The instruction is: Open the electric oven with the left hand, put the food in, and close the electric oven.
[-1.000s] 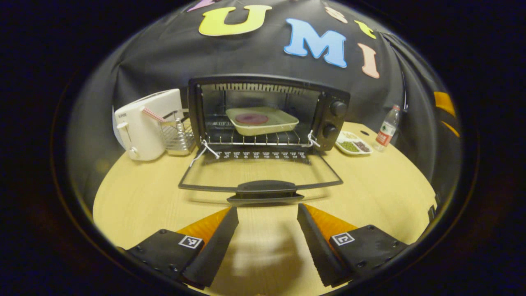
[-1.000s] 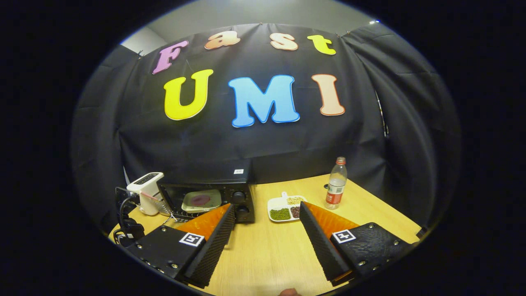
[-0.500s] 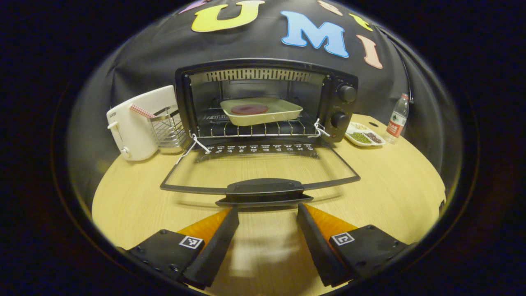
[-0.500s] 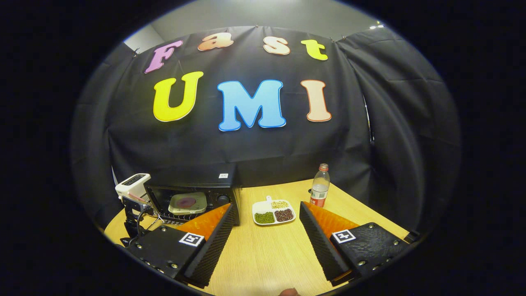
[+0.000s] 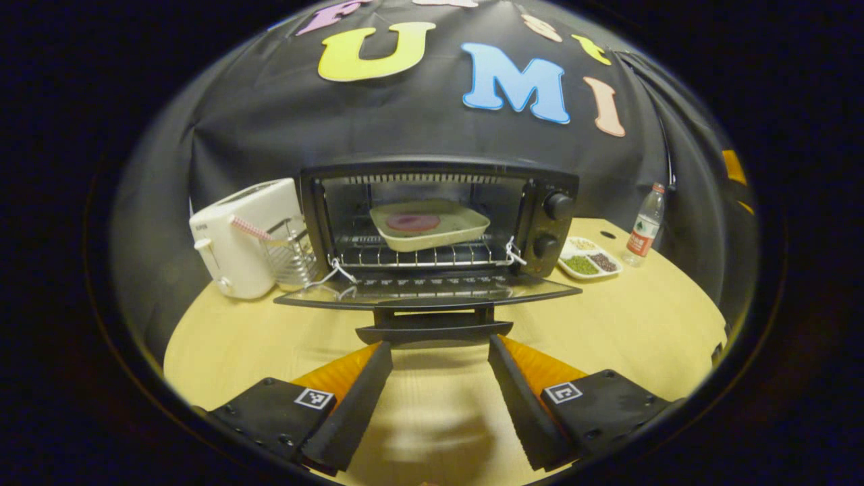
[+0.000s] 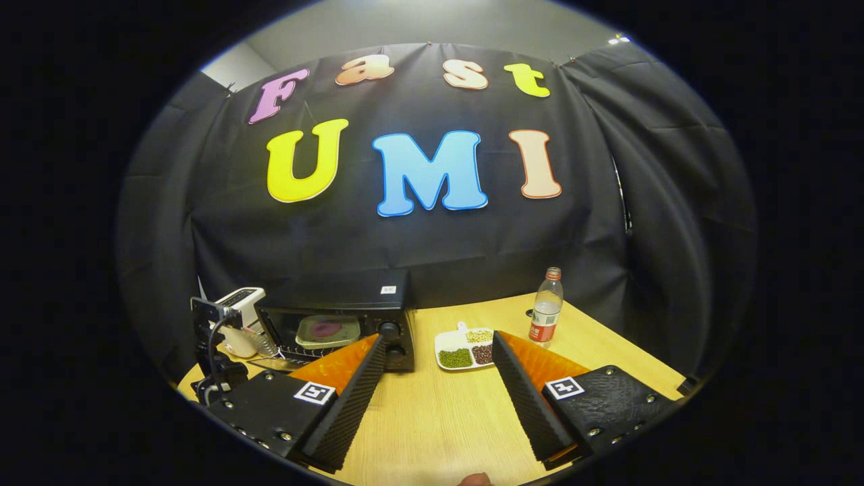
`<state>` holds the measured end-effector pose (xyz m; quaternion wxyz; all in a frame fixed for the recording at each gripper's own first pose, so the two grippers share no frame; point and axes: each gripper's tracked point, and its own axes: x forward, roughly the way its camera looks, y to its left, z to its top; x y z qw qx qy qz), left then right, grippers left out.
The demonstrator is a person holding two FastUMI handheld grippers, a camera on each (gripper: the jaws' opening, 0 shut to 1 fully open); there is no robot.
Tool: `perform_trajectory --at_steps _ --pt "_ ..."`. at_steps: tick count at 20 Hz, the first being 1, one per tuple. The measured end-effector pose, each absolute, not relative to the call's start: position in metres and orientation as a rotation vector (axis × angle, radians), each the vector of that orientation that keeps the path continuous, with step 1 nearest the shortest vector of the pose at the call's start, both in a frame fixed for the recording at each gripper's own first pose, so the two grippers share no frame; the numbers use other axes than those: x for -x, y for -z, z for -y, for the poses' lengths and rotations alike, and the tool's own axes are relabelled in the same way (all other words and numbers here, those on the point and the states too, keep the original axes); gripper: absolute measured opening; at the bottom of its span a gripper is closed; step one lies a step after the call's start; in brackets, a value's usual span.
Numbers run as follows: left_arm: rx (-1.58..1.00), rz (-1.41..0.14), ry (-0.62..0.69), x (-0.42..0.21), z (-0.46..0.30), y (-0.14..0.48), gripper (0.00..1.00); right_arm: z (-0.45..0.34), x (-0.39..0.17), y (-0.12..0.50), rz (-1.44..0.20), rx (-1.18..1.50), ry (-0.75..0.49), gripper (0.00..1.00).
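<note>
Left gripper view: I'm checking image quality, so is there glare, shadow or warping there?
Left gripper view: the oven door glass reflects light; a soft shadow lies on the table between the left gripper fingers; fisheye curves the table edge.

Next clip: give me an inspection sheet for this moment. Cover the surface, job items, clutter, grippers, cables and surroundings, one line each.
Surface: pale wooden table, bare in front of the oven.
Job's things: electric oven with its door hanging open, about level; tray with a round reddish food item sits on the rack inside.
Clutter: white toaster and wire basket beside the oven; divided dish of beans; water bottle.
Grippers: left gripper open, just short of the door handle, holding nothing; right gripper open, empty, above the table.
Cables: white strings at both door hinges.
Surroundings: black cloth booth wall.
</note>
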<state>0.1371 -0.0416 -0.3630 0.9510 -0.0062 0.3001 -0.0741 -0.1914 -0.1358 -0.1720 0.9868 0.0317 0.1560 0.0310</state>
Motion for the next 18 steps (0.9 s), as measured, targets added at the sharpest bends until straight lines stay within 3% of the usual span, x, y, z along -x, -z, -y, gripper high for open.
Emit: perform_trajectory --at_steps 10,18 --pt "-0.033 -0.417 0.177 -0.184 0.047 0.295 0.98 0.199 0.249 0.133 -0.300 -0.085 -0.066 0.98" --pt "0.034 -0.193 0.148 -0.130 0.075 0.162 0.97 0.307 0.348 0.044 -0.216 -0.112 -0.119 0.98"
